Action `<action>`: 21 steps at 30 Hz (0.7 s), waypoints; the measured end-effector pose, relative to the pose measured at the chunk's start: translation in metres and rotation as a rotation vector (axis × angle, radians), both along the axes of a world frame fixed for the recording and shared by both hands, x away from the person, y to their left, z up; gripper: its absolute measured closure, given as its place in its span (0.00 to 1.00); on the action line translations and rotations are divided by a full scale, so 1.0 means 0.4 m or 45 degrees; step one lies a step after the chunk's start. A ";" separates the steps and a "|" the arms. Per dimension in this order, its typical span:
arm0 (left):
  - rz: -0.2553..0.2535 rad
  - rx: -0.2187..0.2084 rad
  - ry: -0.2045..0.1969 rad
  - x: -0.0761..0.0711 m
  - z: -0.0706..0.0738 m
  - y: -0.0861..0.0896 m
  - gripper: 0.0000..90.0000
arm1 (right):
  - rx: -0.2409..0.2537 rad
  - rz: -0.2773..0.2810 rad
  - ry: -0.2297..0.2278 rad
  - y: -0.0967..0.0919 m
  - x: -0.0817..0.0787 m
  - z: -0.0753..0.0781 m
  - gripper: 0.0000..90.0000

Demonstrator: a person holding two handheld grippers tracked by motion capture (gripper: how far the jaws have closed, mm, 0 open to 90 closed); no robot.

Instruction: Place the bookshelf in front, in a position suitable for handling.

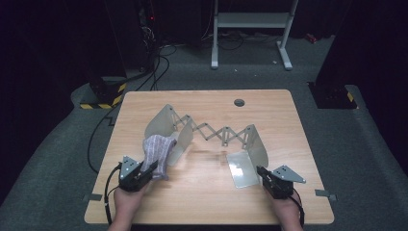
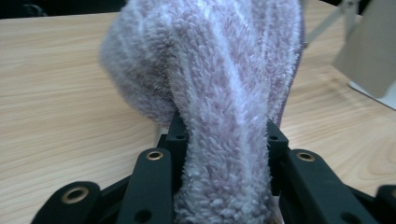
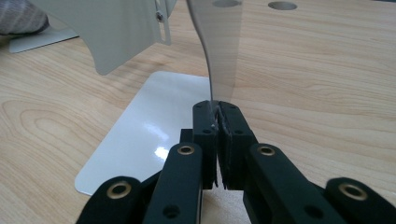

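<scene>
In left gripper [image 1: 150, 169]: sock [image 1: 158, 151] lengthwise upward

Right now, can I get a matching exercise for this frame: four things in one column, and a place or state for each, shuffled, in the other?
Things:
1. sock
2. left gripper
3. right gripper
4. round hole

States:
A. far edge of the table
B. shut on an upright metal panel
C. fuzzy and lilac, draped over the rack's left end
D. shut on the sock

Pairs: 1-C, 2-D, 3-B, 4-A
</scene>
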State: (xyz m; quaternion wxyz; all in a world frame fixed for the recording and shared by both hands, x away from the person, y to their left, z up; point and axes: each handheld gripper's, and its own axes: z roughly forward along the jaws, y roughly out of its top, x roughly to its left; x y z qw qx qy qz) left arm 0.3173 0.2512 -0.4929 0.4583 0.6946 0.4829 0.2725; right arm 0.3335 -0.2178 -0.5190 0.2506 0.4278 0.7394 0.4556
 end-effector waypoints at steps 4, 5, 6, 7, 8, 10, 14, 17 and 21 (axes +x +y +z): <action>-0.011 -0.005 -0.008 -0.002 0.004 -0.012 0.72 | 0.008 0.021 0.002 -0.001 -0.003 -0.001 0.96; -0.011 -0.005 -0.008 -0.002 0.004 -0.012 0.72 | 0.008 0.021 0.002 -0.001 -0.003 -0.001 0.96; -0.004 -0.005 -0.010 -0.006 0.005 -0.007 0.72 | 0.013 0.037 0.005 0.001 -0.004 -0.001 0.96; -0.004 -0.005 -0.010 -0.006 0.005 -0.007 0.72 | 0.013 0.037 0.005 0.001 -0.004 -0.001 0.96; -0.002 -0.003 -0.009 -0.009 0.004 -0.003 0.72 | 0.013 0.047 0.003 0.002 -0.004 -0.001 0.96; 0.004 0.004 -0.010 -0.013 0.004 0.003 0.72 | 0.010 0.078 0.000 0.010 -0.004 -0.001 0.96; 0.013 0.000 -0.011 -0.015 0.005 0.009 0.72 | 0.006 0.113 0.005 0.022 -0.005 0.000 0.95; 0.015 -0.001 -0.011 -0.018 0.005 0.012 0.72 | 0.005 0.136 0.009 0.031 -0.007 0.000 0.95; 0.016 0.008 -0.014 -0.019 0.005 0.013 0.72 | 0.009 0.172 0.010 0.041 -0.010 0.000 0.95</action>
